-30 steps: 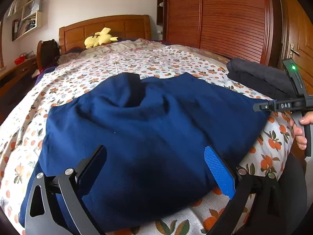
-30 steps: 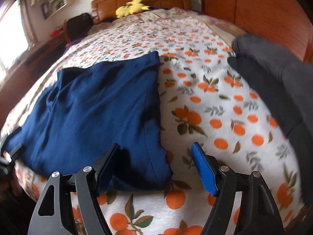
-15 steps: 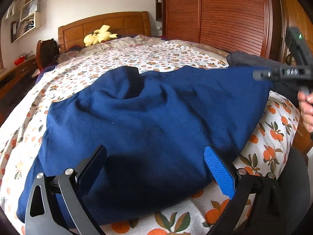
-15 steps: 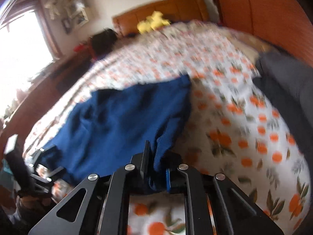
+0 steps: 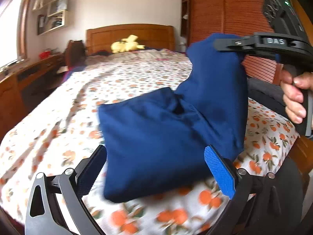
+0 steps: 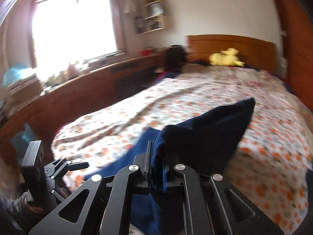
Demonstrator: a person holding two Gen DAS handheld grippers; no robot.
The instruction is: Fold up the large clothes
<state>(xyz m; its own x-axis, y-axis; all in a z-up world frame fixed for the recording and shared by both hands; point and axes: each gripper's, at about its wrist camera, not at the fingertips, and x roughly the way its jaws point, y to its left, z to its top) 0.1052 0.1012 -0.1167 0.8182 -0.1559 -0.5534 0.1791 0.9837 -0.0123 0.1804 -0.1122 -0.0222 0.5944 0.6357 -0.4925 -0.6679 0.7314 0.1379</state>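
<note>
Navy blue cotton garment (image 5: 156, 137) is getting lifted now: right gripper (image 6: 156, 174), open a second ago, is clamping its corner, raising it upper right. Left gripper (image 5: 154, 168) is hanging wide open, holding nothing; fold's starting.

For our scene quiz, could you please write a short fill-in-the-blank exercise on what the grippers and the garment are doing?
1. The right gripper is shut on the ____ garment.
2. The left gripper has its jaws ____.
3. The garment's gripped corner is lifted above the ____-patterned bedsheet.

Missing words: blue; open; orange
</note>
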